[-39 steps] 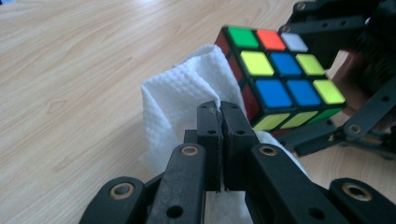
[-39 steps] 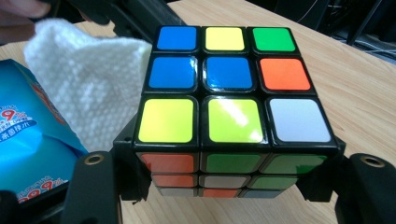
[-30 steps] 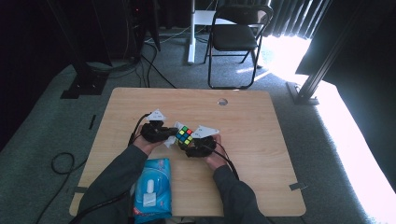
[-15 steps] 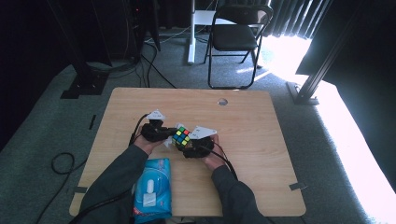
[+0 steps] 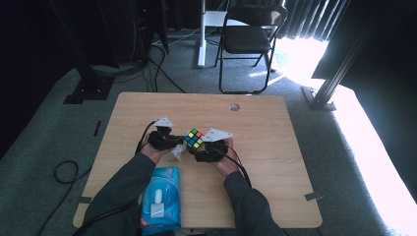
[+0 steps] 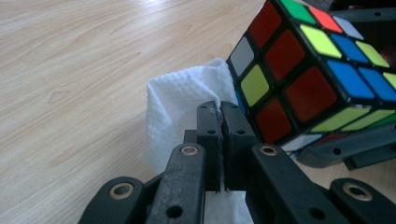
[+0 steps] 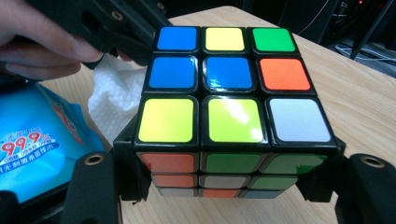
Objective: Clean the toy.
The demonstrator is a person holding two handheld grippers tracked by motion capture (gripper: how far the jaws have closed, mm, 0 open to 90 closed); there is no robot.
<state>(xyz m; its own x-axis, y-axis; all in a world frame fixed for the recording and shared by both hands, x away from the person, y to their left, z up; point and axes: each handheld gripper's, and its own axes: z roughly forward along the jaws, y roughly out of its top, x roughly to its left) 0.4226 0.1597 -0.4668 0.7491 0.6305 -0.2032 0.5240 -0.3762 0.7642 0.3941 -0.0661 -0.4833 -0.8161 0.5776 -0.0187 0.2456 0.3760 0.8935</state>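
The right gripper is clamping the puzzle cube by two opposite sides, just above the table. The cube looks rigid, light and glossy — probably slippery. The left gripper is pinching a soft, limp wipe beside the cube's face — jaws together.

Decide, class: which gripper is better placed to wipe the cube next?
Left. The left gripper has its jaws shut on the white wipe, right beside the cube. The right gripper is busy clamping the cube, so it should probably just steady it.

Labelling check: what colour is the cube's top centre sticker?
Blue, on the cube; clearest in the right gripper view.
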